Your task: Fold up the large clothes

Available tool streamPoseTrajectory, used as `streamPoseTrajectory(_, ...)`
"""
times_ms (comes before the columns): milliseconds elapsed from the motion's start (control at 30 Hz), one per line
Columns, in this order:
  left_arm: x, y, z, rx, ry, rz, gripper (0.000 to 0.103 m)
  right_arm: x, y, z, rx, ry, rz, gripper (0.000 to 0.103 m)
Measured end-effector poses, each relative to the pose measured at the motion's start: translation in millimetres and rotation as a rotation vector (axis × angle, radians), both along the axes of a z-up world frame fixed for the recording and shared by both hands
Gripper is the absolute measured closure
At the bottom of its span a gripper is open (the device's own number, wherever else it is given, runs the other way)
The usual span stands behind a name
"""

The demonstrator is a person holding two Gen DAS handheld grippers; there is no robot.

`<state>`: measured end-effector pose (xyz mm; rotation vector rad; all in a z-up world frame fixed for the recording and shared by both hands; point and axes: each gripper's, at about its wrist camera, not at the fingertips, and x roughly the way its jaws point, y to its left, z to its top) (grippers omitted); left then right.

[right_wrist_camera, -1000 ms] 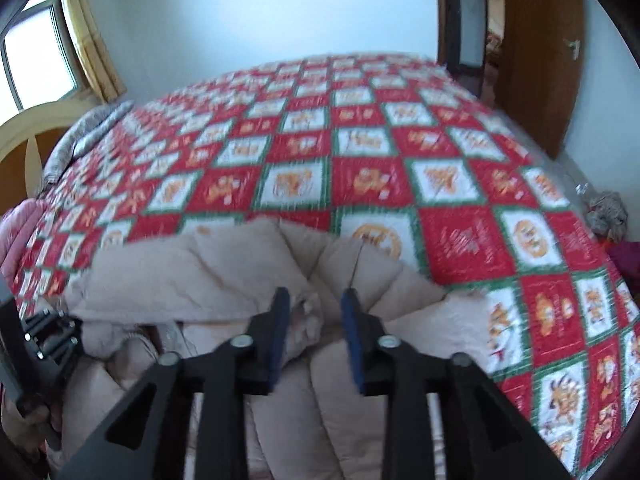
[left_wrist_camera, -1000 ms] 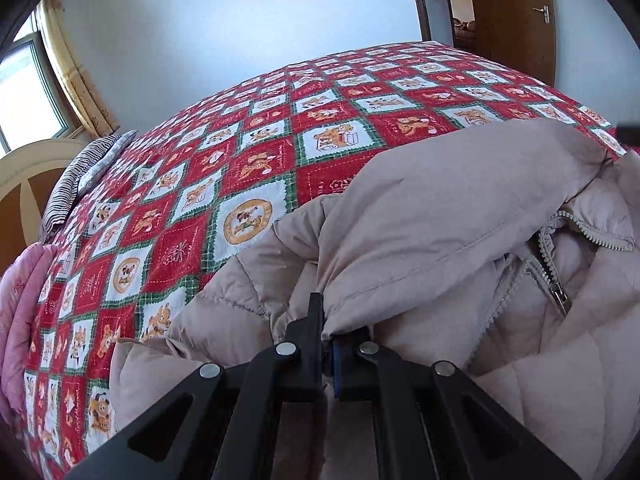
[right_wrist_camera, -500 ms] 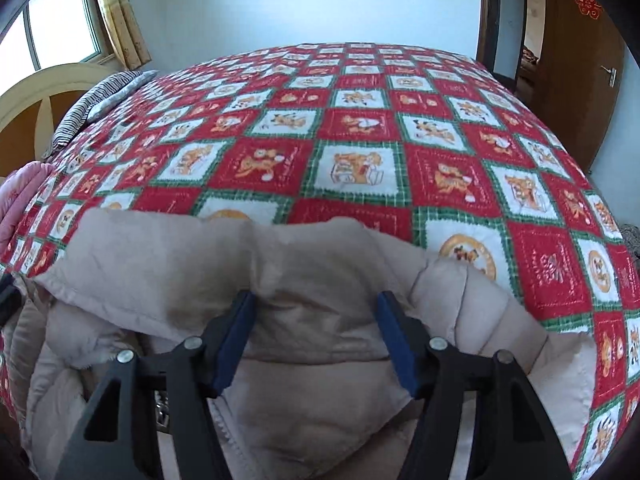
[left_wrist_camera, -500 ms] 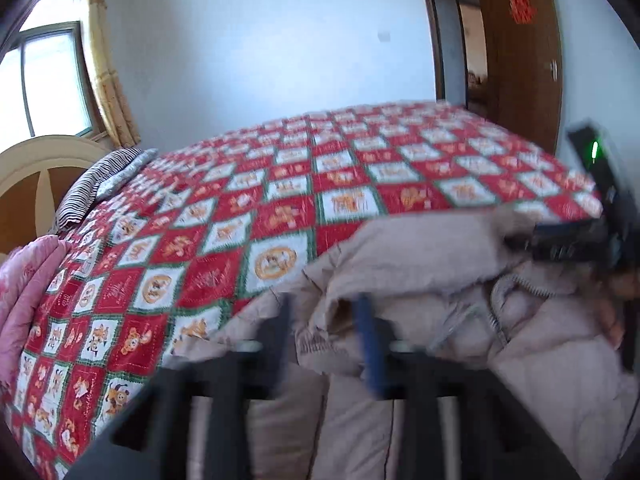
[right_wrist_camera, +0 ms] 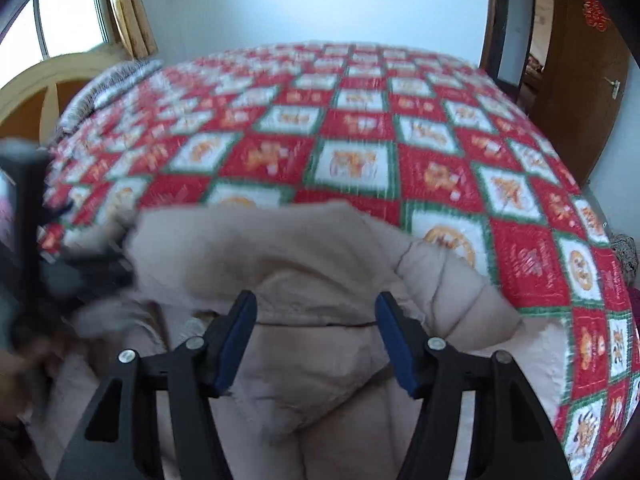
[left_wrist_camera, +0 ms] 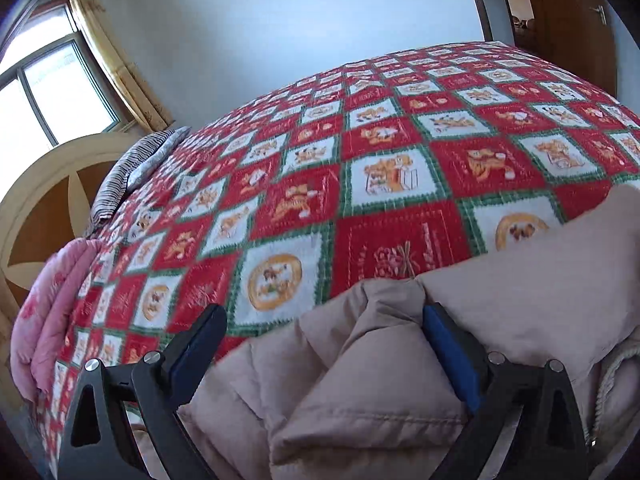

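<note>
My left gripper and right gripper both stand spread wide, grasping nothing. The beige padded jacket lies bunched at the near edge of the bed quilt. Best next: regrip 2 matching hem points, lift evenly. No containers visible.

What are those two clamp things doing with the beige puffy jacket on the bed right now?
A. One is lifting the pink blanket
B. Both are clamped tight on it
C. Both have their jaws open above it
C: the left gripper and the right gripper both show wide-open jaws with the beige jacket lying loose between them.
</note>
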<state>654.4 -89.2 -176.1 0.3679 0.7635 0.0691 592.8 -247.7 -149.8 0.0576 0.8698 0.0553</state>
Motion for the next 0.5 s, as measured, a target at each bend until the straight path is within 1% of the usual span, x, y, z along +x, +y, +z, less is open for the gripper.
streamPoseTrajectory(33, -2, 1, 0, -0.009, -0.012, -0.001, 0.005, -6, 0, 13, 0.01, -0.056, -0.01, 0.038)
streamPoseTrajectory(100, 0, 1, 0, -0.006, -0.009, 0.003, 0.005, -10, 5, 30, 0.037, -0.155, -0.017, 0.038)
streamPoseTrajectory(133, -1, 0, 2, -0.002, -0.012, 0.002, 0.005, -6, 9, 34, 0.043, -0.183, -0.005, 0.038)
streamPoseTrajectory(167, -2, -3, 4, 0.006, -0.018, 0.002, 0.005, 0, 14, 34, 0.044, -0.193, 0.009, 0.038)
streamPoseTrajectory(200, -3, -4, 8, 0.01, -0.027, 0.007, 0.005, 9, 19, 29, 0.038, -0.174, 0.025, 0.038)
streamPoseTrajectory(233, -7, -3, 17, -0.014, -0.05, 0.006, 0.005, 19, 22, 21, 0.018, -0.138, 0.029, 0.038)
streamPoseTrajectory(300, -17, -6, 38, -0.091, -0.107, -0.023, 0.005, 34, 22, 4, 0.015, -0.089, 0.024, 0.038)
streamPoseTrajectory(333, -18, -8, 45, -0.119, -0.116, -0.036, 0.005, 39, 20, -5, 0.02, -0.067, 0.024, 0.038)
streamPoseTrajectory(367, -16, -13, 46, -0.131, -0.11, -0.045, 0.005, 42, 17, -13, 0.017, -0.046, 0.015, 0.038)
streamPoseTrajectory(400, -12, -17, 43, -0.129, -0.086, -0.05, 0.005, 43, 14, -19, 0.022, -0.031, 0.006, 0.038)
streamPoseTrajectory(433, -6, -22, 37, -0.122, -0.052, -0.052, 0.005, 43, 11, -24, 0.033, -0.023, 0.004, 0.038)
streamPoseTrajectory(467, 2, -27, 23, -0.109, -0.002, -0.051, 0.005, 42, 9, -28, 0.045, -0.022, 0.003, 0.038)
streamPoseTrajectory(500, 7, -30, 12, -0.097, 0.031, -0.042, 0.005, 41, 7, -30, 0.054, -0.022, 0.001, 0.038)
